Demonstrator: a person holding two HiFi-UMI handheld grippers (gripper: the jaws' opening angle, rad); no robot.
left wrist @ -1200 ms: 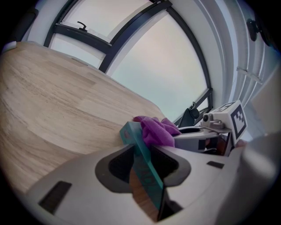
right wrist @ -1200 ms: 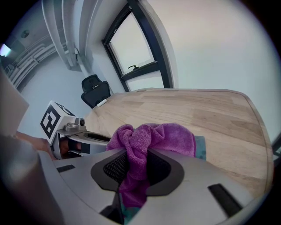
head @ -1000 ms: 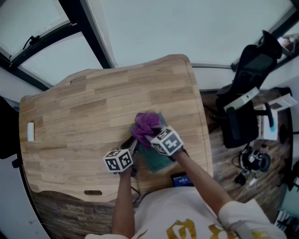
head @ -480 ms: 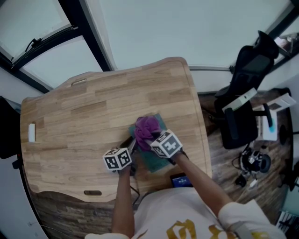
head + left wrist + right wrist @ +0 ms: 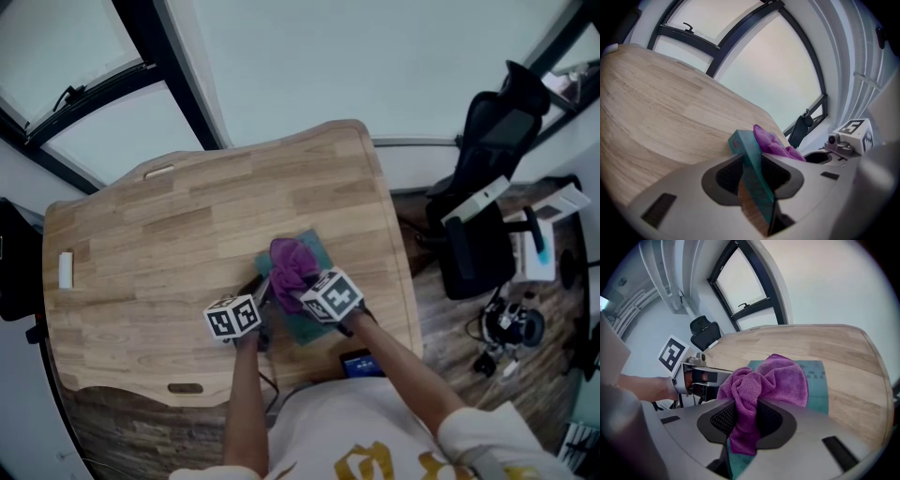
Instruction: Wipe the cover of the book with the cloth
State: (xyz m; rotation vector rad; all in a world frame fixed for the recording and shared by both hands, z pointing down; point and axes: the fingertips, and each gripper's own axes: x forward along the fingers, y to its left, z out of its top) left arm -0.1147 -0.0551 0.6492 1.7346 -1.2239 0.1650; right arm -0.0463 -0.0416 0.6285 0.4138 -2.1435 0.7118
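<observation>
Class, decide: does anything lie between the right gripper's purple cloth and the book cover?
Nothing visible does. The cloth, held by the right gripper, lies on the cover of the book; the left gripper clamps its edge.

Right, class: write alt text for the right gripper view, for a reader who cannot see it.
The right claw is shut on a bunched purple cloth, which rests on the teal cover of a book lying on a wooden table. A dark-framed window stands behind.
</observation>
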